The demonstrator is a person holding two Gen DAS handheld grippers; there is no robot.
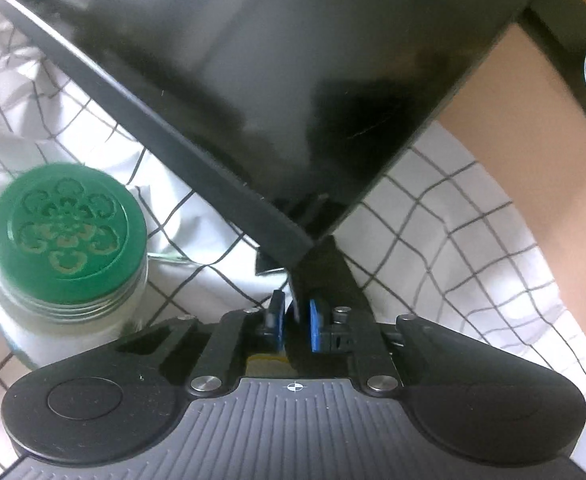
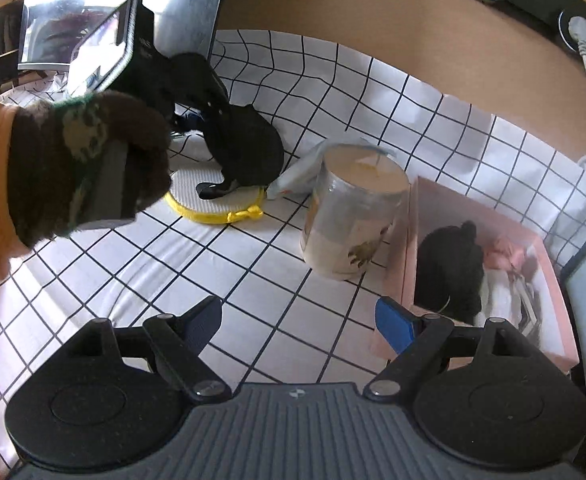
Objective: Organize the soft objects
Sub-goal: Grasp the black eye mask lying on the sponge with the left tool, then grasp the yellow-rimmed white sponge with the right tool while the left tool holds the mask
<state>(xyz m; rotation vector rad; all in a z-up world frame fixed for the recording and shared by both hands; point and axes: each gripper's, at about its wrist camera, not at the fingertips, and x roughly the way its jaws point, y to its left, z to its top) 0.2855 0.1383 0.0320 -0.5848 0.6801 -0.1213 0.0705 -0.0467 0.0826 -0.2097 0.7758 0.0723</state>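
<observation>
While my right gripper point(image 2: 299, 320) hung wide and empty at lower centre, my left gripper point(image 1: 295, 316) pinched the glossy black panel's point(image 1: 293, 80) corner.

Object count on the checked cloth
One green-lidded jar point(image 1: 67, 236), one wrapped canister point(image 2: 353, 216), one pink box point(image 2: 489, 276), one yellow-rimmed pad point(image 2: 213, 196).

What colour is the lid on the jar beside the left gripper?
Green, with an embossed floral pattern on the lid; clearest in the left wrist view.

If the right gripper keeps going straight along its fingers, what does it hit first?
Most likely the grid-patterned cloth just ahead: the right gripper is open, angled down at bare fabric. The cream jar stands beyond, slightly right; depth is unclear.
</observation>
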